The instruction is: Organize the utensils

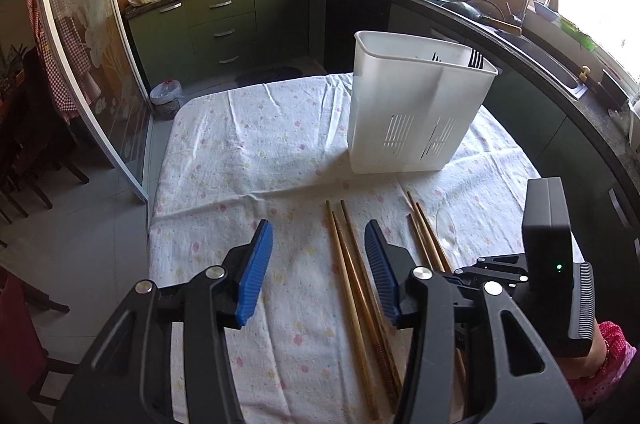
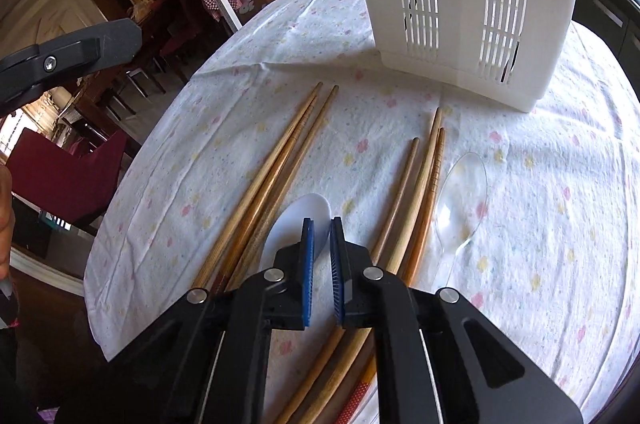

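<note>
Where chopsticks [image 2: 256,184] lie, wooden, a white spoon [image 2: 296,220] rests.

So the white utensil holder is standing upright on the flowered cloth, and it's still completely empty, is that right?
Not quite. The white utensil holder does stand upright on the flowered cloth, but it is not empty: the left wrist view shows dark fork tines poking above its rim at the far corner. The chopsticks still lie on the cloth in front of it.
</note>
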Available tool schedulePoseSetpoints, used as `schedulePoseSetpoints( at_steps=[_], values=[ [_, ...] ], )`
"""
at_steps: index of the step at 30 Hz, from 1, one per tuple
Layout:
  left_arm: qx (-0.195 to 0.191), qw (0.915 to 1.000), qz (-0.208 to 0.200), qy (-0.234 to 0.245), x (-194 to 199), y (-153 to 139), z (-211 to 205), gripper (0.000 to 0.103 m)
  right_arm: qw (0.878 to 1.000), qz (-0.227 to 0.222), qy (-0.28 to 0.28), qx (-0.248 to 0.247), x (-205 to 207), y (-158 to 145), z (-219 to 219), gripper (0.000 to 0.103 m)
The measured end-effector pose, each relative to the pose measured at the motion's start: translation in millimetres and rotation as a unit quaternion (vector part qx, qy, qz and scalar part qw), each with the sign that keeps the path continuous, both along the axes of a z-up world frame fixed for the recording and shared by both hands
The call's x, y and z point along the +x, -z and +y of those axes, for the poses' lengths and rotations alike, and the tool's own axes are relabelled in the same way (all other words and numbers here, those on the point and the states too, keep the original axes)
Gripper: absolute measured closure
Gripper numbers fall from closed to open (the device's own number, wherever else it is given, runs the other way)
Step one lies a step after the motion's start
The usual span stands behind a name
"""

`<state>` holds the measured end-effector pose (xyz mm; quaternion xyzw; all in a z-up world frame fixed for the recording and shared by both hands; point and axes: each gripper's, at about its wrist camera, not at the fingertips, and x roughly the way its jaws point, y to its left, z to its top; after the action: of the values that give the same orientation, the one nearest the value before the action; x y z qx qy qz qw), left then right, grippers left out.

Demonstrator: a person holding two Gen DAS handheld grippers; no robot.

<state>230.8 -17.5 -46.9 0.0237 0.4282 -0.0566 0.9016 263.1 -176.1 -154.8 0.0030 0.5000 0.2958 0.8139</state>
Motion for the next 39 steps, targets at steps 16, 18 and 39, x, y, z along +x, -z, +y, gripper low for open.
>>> schedulePoseSetpoints(
  at_steps=[16,18,39],
  values=[
    [0.009,0.9940,0.068,0.085,22,44,-90,0.057,0.991,-0.090,0.098,-0.003,-42,-57,-102,0.100],
    [0.002,0.9932,0.083,0.082,30,52,-97,0.057,0.990,-0.093,0.106,-0.001,-43,-57,-108,0.100],
    [-0.064,0.9801,0.166,0.087,84,93,-133,0.058,0.988,-0.093,0.120,0.018,-49,-60,-138,0.100]
  ],
)
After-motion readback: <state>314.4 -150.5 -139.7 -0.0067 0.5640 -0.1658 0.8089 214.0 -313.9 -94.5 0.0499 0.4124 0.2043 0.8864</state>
